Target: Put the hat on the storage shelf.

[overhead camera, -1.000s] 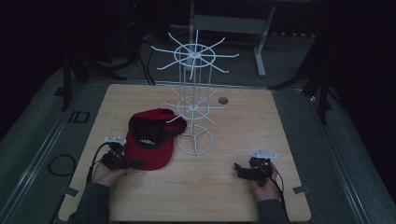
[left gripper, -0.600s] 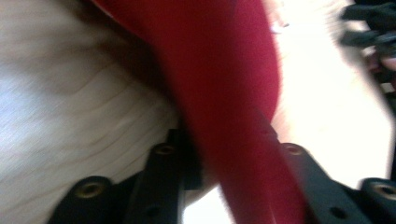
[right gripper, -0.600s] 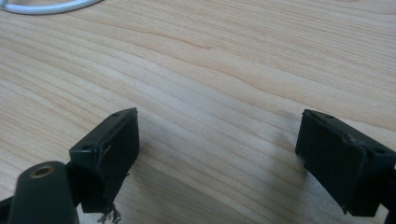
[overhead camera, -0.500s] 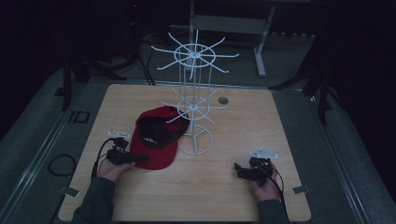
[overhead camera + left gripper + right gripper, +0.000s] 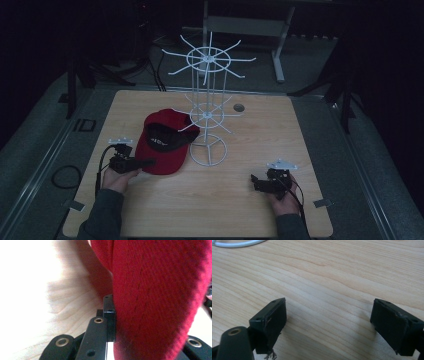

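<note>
Item: red baseball cap, lying on the wooden counter left of centre, open underside tilted up so the dark inner lining shows, brim toward the near edge. Its crown sits just beside, possibly touching, the lower arms of the wire rack.

Item: left tool, held in the person's left hand at the near left of the counter. Jaws have just been closing and now stand clenched on the brim of the cap; in the left gripper view red woven fabric is pressed against the inner face of one black jaw and covers the other. A black cable trails from the tool off toward the counter's left edge.

Item: right tool, held in the person's right hand at the near right of the counter, well apart from the cap. Jaws released and spread wide; the right gripper view shows bare wood grain between the two pads, nothing gripped. Grey three-cornered plate on top.

Item: white wire display rack, upright at the counter's centre, ring base on the wood, two tiers of radiating arms on a slim central post. An arc of its base ring shows at the top left corner of the right gripper view.

Item: small dark round hole in the counter, beyond the rack toward the far edge
</note>
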Available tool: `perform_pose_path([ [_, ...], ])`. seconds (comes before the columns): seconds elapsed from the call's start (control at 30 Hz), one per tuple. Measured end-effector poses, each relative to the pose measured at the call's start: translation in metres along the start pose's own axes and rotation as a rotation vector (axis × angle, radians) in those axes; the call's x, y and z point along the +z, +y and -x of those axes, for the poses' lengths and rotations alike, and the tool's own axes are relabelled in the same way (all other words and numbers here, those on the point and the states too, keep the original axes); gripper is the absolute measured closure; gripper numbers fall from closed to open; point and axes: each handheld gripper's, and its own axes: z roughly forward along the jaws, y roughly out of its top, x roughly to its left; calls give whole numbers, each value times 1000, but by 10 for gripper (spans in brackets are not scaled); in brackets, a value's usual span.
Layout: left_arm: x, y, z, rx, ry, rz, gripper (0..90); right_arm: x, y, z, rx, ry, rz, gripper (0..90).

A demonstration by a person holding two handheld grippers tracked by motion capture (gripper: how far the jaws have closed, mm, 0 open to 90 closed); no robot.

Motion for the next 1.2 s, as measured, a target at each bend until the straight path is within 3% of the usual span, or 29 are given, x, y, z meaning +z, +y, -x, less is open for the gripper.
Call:
perform_pose_path([
  [0.1,-4,2,2,31,19,12,851,0,0,0,1,0,-1,134],
  [0.73,-35,11,3,40,76,125,849,0,0,0,1,0,0,134],
  [1.2,-51,16,5,29,73,191,848,0,0,0,1,0,-1,134],
])
